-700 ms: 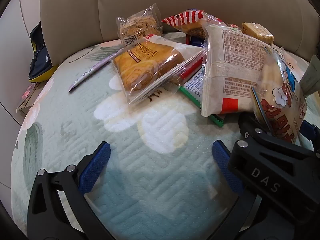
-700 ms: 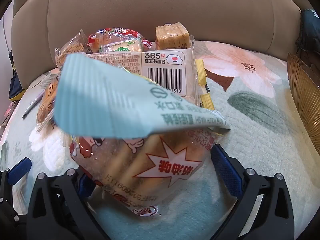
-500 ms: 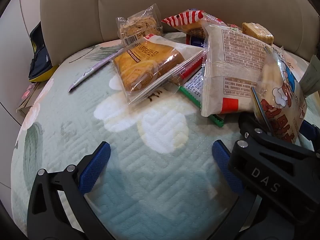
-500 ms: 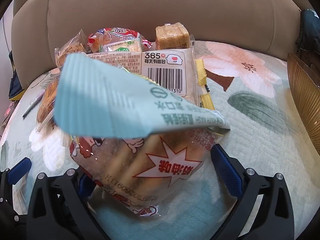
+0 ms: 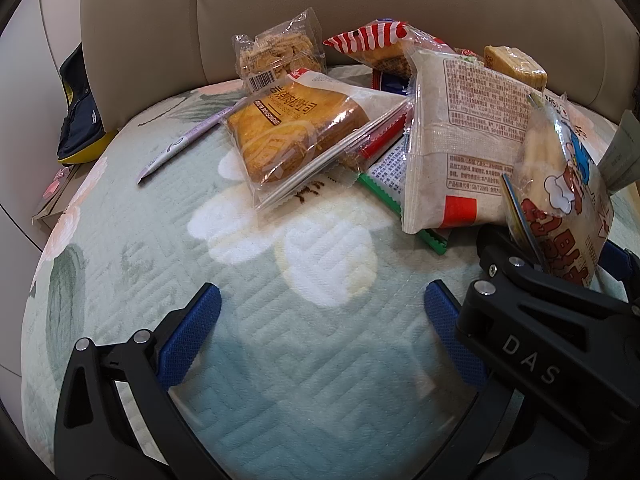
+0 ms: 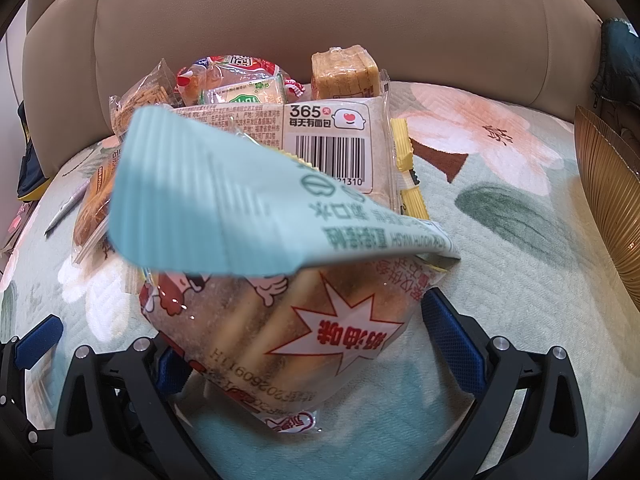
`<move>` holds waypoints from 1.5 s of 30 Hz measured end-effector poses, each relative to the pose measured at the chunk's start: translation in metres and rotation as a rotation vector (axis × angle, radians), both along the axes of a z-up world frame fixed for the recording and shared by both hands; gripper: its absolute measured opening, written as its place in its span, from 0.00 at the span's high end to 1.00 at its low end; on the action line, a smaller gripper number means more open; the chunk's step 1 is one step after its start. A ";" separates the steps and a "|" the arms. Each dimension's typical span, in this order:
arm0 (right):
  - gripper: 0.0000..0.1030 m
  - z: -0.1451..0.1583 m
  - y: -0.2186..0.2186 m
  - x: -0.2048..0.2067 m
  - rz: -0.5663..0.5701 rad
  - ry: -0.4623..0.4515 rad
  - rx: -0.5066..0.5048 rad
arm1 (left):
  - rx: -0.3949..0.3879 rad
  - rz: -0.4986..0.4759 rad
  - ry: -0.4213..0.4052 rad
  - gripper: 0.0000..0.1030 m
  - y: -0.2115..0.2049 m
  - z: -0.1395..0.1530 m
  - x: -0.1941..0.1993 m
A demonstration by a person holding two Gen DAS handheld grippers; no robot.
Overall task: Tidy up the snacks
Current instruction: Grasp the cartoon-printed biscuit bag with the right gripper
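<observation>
Nothing has shifted over the last moment: the right hand-held gripper (image 6: pixel 304 344) still holds the breadstick packet (image 6: pixel 280 328) between its fingers just before the snack pile (image 5: pixel 360 120), the left hand-held gripper (image 5: pixel 320 332) spread and empty, so sorting is stalled.

Pen (image 5: pixel 182 145); quilted mat (image 5: pixel 320 344); beige cushion (image 6: pixel 320 20).

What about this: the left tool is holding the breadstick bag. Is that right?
Not quite. The right tool is holding the breadstick bag, as the right wrist view shows. The left tool is open, with nothing between its fingers.
</observation>
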State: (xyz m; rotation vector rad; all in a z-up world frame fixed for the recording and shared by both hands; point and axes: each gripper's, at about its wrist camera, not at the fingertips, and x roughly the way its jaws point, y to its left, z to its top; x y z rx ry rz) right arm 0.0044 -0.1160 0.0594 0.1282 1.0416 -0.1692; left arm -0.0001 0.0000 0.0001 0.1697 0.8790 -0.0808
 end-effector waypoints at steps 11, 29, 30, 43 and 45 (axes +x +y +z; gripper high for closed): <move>0.05 0.000 0.002 0.001 0.001 0.003 -0.006 | 0.009 0.001 -0.005 0.03 0.001 -0.002 0.000; 0.05 0.000 0.001 -0.001 0.001 0.002 -0.006 | 0.007 0.001 -0.004 0.03 0.001 -0.001 0.002; 0.05 0.000 0.001 -0.001 0.001 0.002 -0.006 | 0.007 0.001 -0.004 0.03 0.001 -0.001 0.002; 0.05 0.000 0.002 0.000 0.001 0.003 -0.006 | 0.007 0.001 -0.004 0.03 0.001 -0.001 0.002; 0.05 0.000 0.001 -0.001 0.001 0.002 -0.006 | 0.007 0.001 -0.004 0.03 0.001 -0.001 0.002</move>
